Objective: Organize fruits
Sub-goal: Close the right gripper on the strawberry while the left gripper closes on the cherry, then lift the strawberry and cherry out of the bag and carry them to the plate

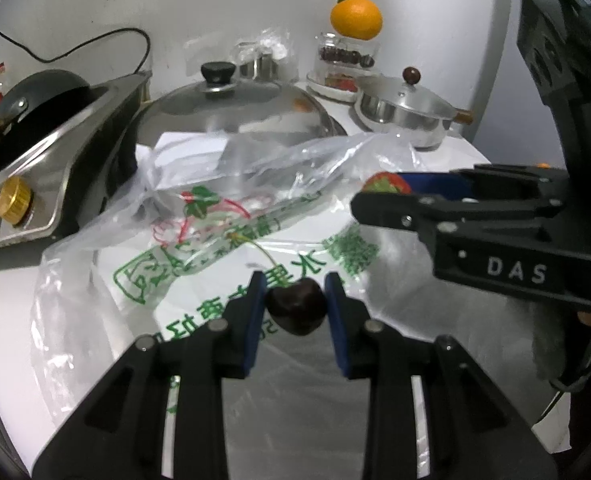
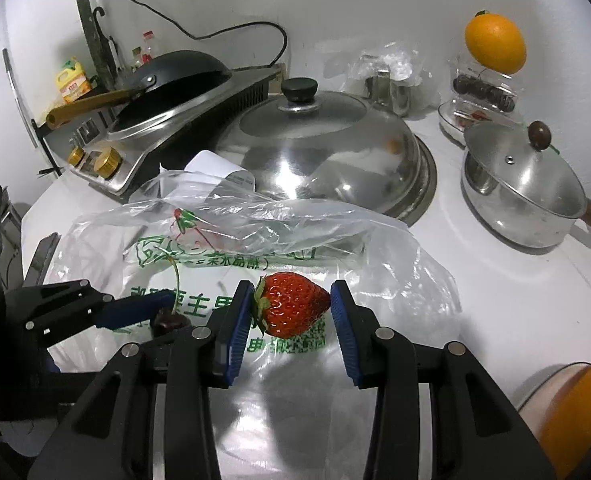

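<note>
Seen from the left wrist, the left claw (image 1: 295,300) is pinching a dark cherry (image 1: 295,308) between its blue pads, nearly closed, above a crumpled plastic bag (image 1: 199,220) that is lying on the white surface (image 1: 7,312). The cherry's thin stem (image 1: 265,254) is trailing toward the bag and looks liable to snag there. Behind, a clear tub (image 1: 345,58) is holding more dark fruit, with an orange (image 1: 356,17) balancing on top; a knock would likely send it rolling.

Seen from the right wrist, the right claw (image 2: 291,308) is gripping a red strawberry (image 2: 291,305) across its sides, jaws part-way open around it, over the same bag. The soft berry would probably bruise under a harder squeeze, or slip if the grip eased. The left claw is working just beside it, so the two risk colliding. A lidded saucepan (image 2: 527,188) and a domed wok lid (image 2: 319,148) are standing behind; their contents cannot be seen.
</note>
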The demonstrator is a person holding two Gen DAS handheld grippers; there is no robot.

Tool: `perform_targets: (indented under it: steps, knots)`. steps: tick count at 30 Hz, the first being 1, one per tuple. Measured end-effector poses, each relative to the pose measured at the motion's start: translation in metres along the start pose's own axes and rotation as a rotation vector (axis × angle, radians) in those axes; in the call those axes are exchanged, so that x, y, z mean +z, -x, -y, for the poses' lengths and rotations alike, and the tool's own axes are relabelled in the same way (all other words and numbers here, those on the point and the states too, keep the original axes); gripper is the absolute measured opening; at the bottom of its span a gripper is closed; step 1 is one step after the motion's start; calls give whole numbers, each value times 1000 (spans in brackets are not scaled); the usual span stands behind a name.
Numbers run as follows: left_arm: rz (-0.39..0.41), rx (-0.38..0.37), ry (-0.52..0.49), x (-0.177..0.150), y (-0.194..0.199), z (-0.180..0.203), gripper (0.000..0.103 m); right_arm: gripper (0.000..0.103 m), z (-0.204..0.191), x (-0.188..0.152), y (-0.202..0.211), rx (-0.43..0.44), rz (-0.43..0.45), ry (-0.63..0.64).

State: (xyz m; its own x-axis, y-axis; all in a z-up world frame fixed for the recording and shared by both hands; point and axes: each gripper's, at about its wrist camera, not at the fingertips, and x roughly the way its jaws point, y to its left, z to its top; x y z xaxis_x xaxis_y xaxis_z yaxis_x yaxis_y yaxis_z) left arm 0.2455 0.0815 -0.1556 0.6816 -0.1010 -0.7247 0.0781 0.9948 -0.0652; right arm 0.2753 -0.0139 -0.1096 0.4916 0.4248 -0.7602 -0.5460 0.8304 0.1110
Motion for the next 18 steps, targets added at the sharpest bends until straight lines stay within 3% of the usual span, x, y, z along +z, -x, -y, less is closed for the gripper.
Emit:
perform_targets:
  steps: [18]
  knots:
    - [51, 7, -19, -1, 35, 16, 31, 42, -5, -13, 43, -26, 42, 10]
